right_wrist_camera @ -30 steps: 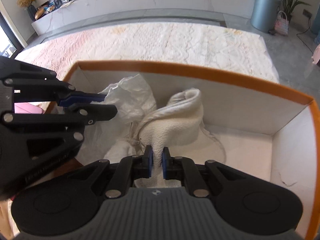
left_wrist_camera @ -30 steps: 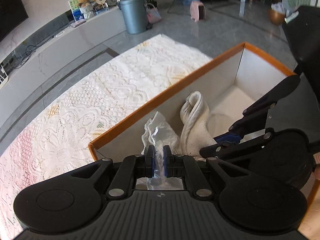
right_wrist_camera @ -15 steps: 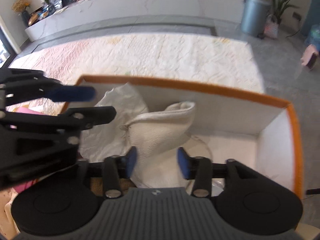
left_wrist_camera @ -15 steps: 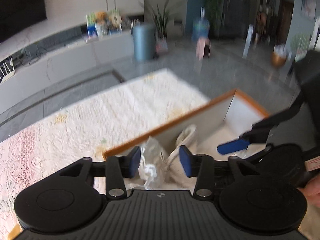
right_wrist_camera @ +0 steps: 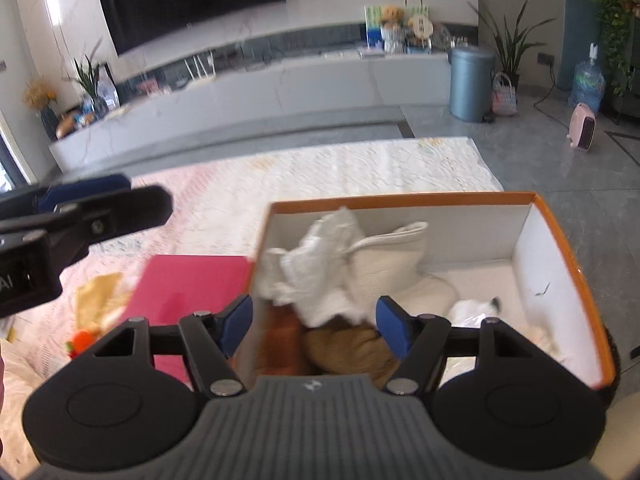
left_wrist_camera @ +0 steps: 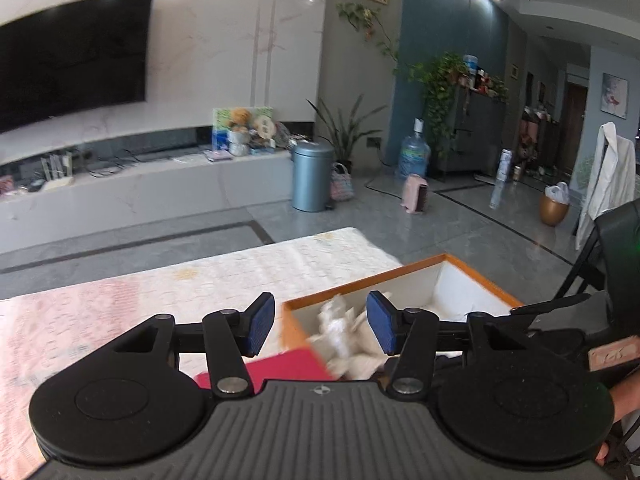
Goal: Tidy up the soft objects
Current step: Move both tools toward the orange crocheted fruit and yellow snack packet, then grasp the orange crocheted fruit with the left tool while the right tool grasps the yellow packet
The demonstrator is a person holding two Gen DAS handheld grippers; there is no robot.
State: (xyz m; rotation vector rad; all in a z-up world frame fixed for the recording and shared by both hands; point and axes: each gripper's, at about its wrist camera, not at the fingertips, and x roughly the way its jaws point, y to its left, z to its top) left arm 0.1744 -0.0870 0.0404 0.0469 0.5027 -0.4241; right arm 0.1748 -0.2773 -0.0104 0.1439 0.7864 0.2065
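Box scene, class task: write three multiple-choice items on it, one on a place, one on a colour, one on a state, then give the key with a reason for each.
1. Where does the white towel lie?
A. On the pink folder
B. Inside the box
C. On the floor by the bin

2. What colour is the rim of the box?
A. Orange
B. Green
C. Black

3. What is between the pads of the right gripper?
A. The towel, pinched
B. The white bag, pinched
C. Nothing, the pads are apart

Key:
1 B, the towel leans against the back wall inside the box, next to the crumpled white bag.
2 A, an orange edge runs round the white walls.
3 C, the jaws are opening and the blue pads touch nothing; the box contents lie beyond them.
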